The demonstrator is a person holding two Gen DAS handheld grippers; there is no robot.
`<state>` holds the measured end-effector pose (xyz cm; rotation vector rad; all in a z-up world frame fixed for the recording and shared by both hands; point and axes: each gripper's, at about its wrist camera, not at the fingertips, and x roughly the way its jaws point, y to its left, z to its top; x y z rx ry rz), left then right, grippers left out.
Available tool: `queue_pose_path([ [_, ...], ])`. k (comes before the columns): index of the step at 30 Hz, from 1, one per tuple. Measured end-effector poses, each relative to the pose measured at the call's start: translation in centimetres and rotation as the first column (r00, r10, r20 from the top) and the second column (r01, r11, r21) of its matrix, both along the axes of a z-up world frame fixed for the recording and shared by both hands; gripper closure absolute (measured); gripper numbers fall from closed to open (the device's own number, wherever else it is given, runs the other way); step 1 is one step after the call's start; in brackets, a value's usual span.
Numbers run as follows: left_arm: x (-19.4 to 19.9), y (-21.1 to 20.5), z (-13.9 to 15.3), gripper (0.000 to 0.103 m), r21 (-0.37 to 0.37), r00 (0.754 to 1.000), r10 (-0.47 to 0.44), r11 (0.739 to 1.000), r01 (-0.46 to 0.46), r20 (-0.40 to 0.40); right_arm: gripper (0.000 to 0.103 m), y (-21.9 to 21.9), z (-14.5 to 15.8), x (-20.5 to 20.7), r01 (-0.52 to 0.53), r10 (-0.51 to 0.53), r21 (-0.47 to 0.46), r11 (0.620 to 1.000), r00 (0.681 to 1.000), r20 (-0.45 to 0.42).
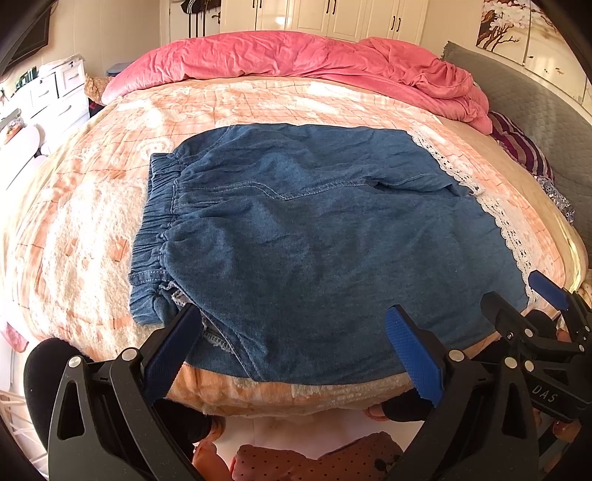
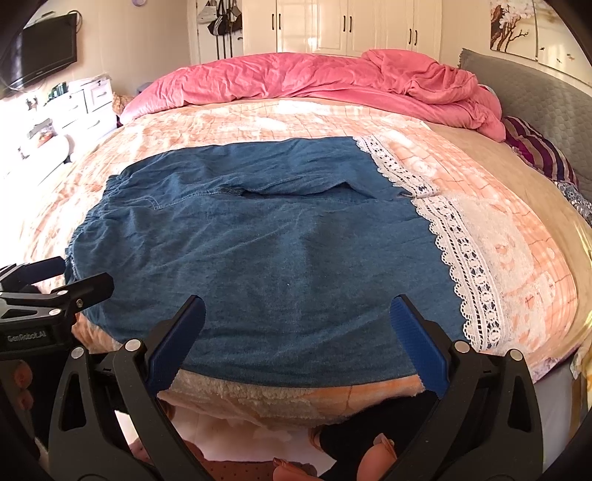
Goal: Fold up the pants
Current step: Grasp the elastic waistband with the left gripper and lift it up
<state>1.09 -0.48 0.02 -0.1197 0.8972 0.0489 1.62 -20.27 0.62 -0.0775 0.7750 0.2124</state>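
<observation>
Partly off-frame, pants [image 1: 314, 240] behind claw pads [image 1: 170, 355]

Blue denim pants [image 1: 314, 236] with white lace hems, lying flat across the bed's [image 1: 92, 236] near edge. Elastic waistband toward the left side, legs side by side toward the right, a bit wrinkled.

Your room: bed with peach patterned blanket [image 2: 259, 118]; pink duvet [image 2: 314, 77] heaped along its far side; grey padded headboard [image 2: 536, 96] right; cream wardrobe doors [image 2: 351, 26] behind; wall-mounted television [image 2: 40, 59] and white drawers [image 2: 88, 100] left; bright daylight.
</observation>
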Motion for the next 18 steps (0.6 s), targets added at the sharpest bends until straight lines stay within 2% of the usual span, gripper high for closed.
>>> queue_pose_path([
  [5,1.0,1.0,0.2,0.004,-0.003,1.000,0.002,1.000,-0.002,0.007,0.009,0.4,0.2,0.9,-0.019,0.019,0.008,1.000,1.000,0.003],
  [8,2.0,2.4,0.5,0.004,-0.032,1.000,0.014,0.999,-0.013,0.012,0.009,1.0,0.8,2.1,-0.039,0.038,0.010,0.999,0.999,0.020],
  [12,3.7,4.7,0.8,0.004,-0.050,0.999,0.046,0.998,-0.046,0.009,0.009,1.7,1.5,4.5,-0.080,0.080,0.057,0.995,0.997,-0.010],
  [18,6.5,9.1,1.4,0.004,-0.040,0.993,0.114,0.993,-0.114,0.006,0.009,3.9,2.1,7.9,-0.146,0.149,0.059,0.988,0.988,-0.046],
])
